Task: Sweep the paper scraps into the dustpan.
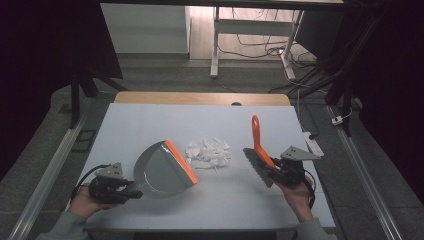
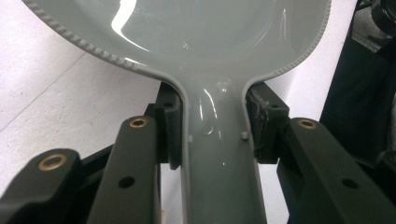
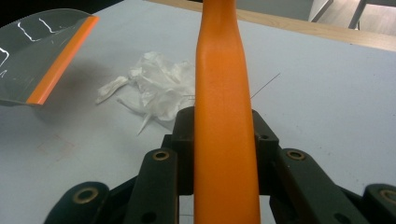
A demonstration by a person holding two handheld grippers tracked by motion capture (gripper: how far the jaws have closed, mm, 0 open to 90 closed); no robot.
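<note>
A grey dustpan (image 1: 162,170) with an orange lip is held tilted above the pale tabletop at the left; my left gripper (image 1: 131,192) is shut on its handle (image 2: 219,154), both pads pressing its sides. At the right, my right gripper (image 1: 274,170) is shut on the orange handle (image 3: 223,121) of a hand brush (image 1: 258,162), whose grey bristles hang to the left and whose handle points away. Between them lies a small pile of crumpled white paper scraps (image 1: 208,152), which the right gripper view has as the paper pile (image 3: 156,88) beside the dustpan lip (image 3: 63,58).
The table (image 1: 150,120) has a wooden strip along its far edge. A white power strip (image 1: 313,142) lies at the right edge. Beyond stand white desk legs and floor cables. A person's hands hold both grippers near the front edge.
</note>
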